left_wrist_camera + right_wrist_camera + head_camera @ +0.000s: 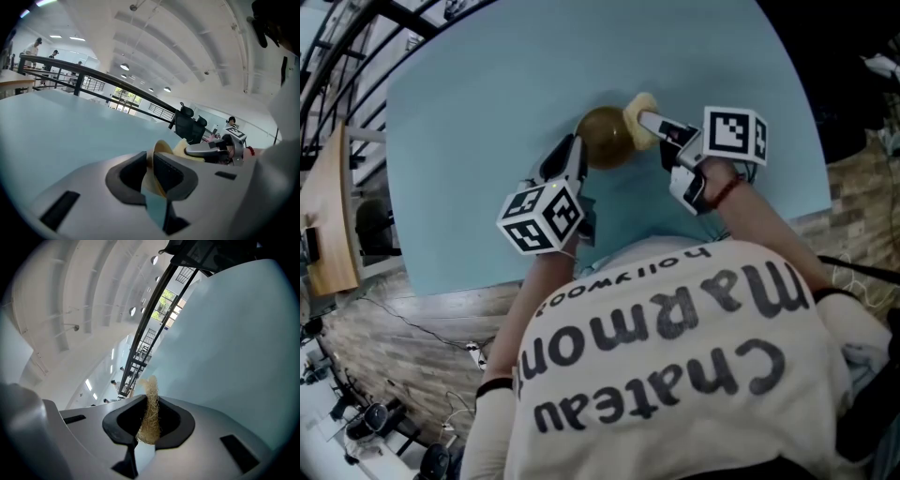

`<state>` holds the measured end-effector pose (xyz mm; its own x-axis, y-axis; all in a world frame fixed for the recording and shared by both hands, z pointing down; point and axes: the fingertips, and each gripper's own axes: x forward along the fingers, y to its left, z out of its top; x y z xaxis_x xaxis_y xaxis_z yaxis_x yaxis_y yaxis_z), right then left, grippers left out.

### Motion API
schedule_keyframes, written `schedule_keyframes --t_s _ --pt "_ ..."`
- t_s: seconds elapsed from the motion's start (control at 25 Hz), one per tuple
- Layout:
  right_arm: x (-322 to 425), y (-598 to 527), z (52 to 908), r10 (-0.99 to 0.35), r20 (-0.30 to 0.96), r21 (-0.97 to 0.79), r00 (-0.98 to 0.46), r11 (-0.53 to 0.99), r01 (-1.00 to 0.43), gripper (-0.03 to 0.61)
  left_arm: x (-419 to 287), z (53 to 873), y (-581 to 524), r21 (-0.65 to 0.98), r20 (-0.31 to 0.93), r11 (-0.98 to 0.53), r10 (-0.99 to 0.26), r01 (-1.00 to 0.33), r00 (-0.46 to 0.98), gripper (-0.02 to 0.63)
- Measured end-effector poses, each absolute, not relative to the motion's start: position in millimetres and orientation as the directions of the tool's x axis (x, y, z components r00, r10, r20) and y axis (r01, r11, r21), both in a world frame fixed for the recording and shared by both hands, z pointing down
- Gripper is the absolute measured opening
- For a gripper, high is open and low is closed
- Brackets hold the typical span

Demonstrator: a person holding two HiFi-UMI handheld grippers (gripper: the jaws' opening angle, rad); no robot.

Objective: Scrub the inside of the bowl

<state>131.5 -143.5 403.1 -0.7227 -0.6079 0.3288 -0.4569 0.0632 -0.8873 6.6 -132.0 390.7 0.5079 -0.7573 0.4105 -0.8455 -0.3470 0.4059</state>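
A brown wooden bowl [602, 137] rests on the light blue table [469, 141], tipped on its side. My left gripper [574, 153] reaches it from the near left and is shut on its rim; in the left gripper view the thin pale rim [161, 148] stands pinched between the dark pads of that gripper [151, 162]. My right gripper [649, 121] comes from the right, shut on a pale fibrous loofah scrubber [639, 119] right at the bowl's right side. In the right gripper view the scrubber [151, 397] sticks up between the jaws of that gripper [150, 412].
The table's near edge runs just in front of the person's body, with wooden floor and cables [422, 328] below. A wooden desk [326, 220] stands at the far left. Black office chairs [190, 124] and a dark railing [93, 75] lie beyond the table.
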Motion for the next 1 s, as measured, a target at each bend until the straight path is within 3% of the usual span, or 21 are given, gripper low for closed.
schedule_keyframes --t_s 0.44,1.0 --pt "165 -151 402 -0.708 0.303 -0.885 -0.638 0.039 -0.463 0.061 -23 400 -131 0.433 0.432 -0.273 -0.773 -0.859 0.464 0.041" --pt "165 -147 414 -0.721 0.341 -0.837 -0.603 0.059 -0.544 0.061 -45 412 -118 0.443 0.455 -0.237 -0.771 -0.865 0.445 0.04"
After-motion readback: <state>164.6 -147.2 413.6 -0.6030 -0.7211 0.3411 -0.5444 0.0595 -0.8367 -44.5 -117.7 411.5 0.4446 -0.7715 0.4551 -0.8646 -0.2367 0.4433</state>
